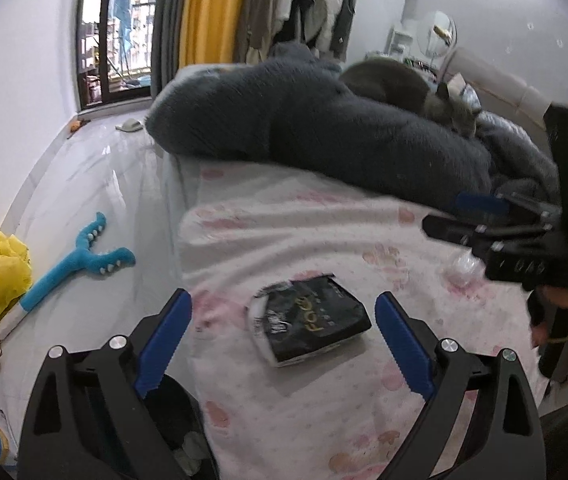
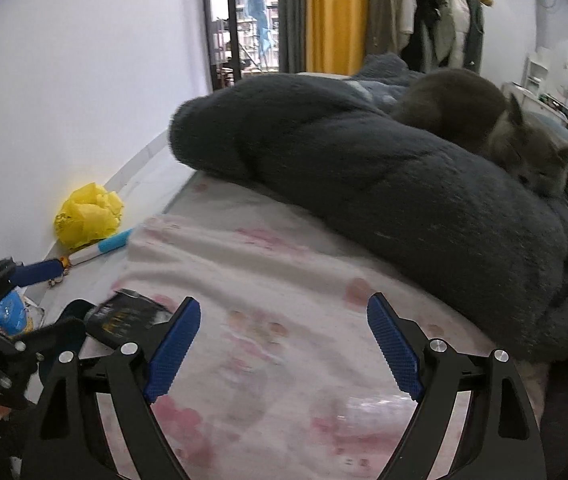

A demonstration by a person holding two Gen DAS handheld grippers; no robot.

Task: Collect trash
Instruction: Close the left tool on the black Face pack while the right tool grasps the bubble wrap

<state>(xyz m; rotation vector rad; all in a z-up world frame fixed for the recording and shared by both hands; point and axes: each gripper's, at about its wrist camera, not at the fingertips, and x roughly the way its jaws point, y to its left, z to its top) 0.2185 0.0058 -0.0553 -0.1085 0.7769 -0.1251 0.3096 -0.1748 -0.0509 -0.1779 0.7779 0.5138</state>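
Black tissue packet [image 1: 310,320] lies flat on the pink-printed bedsheet [image 1: 284,224] just ahead of the left gripper [image 1: 284,344], centred between its spread, empty jaws, long axis running diagonally, while the equally spread right gripper [image 2: 284,348] sits farther off.

The bed [image 1: 324,216] carries a black packet [image 1: 310,318] and grey blanket [image 1: 324,136].

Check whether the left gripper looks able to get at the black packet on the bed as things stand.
Probably yes. The left gripper has its jaws open with the black packet lying flat between and just beyond them on the pink-print sheet. Nothing lies across the way; the right gripper sits well off to the side.
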